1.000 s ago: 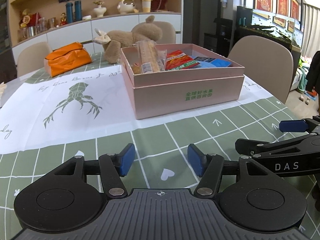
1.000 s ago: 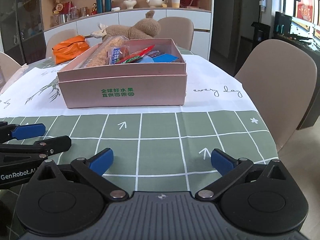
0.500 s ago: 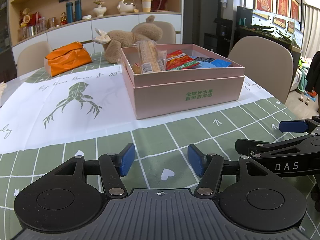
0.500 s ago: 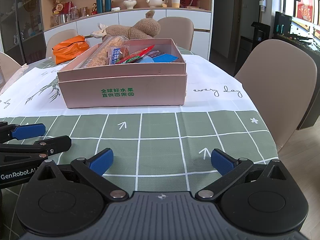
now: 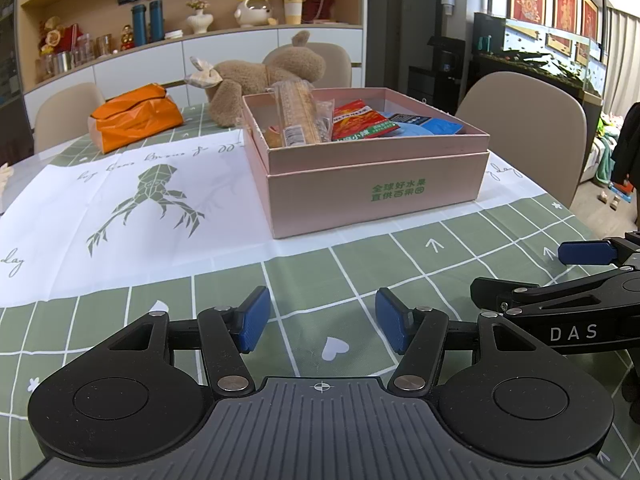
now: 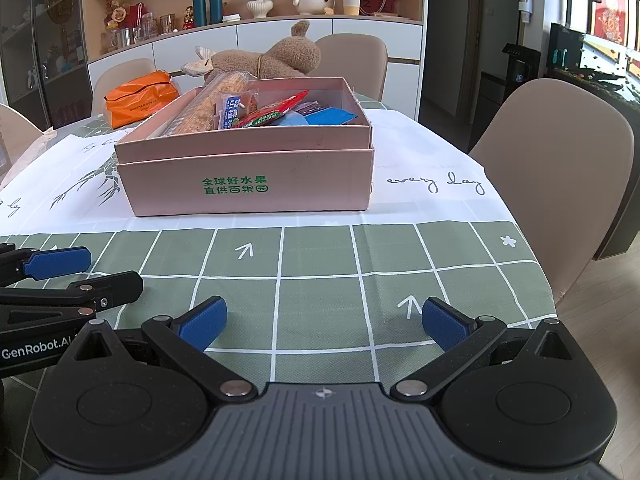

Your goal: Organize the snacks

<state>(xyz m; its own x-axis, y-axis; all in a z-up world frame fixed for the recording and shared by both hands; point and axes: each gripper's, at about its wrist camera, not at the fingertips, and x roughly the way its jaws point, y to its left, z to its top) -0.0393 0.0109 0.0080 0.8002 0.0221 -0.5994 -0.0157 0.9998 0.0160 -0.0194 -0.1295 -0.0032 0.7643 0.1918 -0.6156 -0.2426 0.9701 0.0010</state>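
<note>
A pink cardboard box (image 5: 376, 192) with green lettering stands on the table and holds several snack packs: a long cracker pack (image 5: 298, 114), a red pack (image 5: 358, 122) and blue packs (image 5: 434, 125). The box also shows in the right wrist view (image 6: 248, 184). My left gripper (image 5: 323, 322) is open and empty, low over the green tablecloth in front of the box. My right gripper (image 6: 322, 322) is open wide and empty, also short of the box. Each gripper shows at the side of the other's view.
An orange bag (image 5: 136, 116) and a brown plush toy (image 5: 260, 76) lie behind the box. Beige chairs (image 6: 560, 184) stand around the table. The table's right edge (image 6: 548, 280) is close to my right gripper. A shelf with ornaments lines the back wall.
</note>
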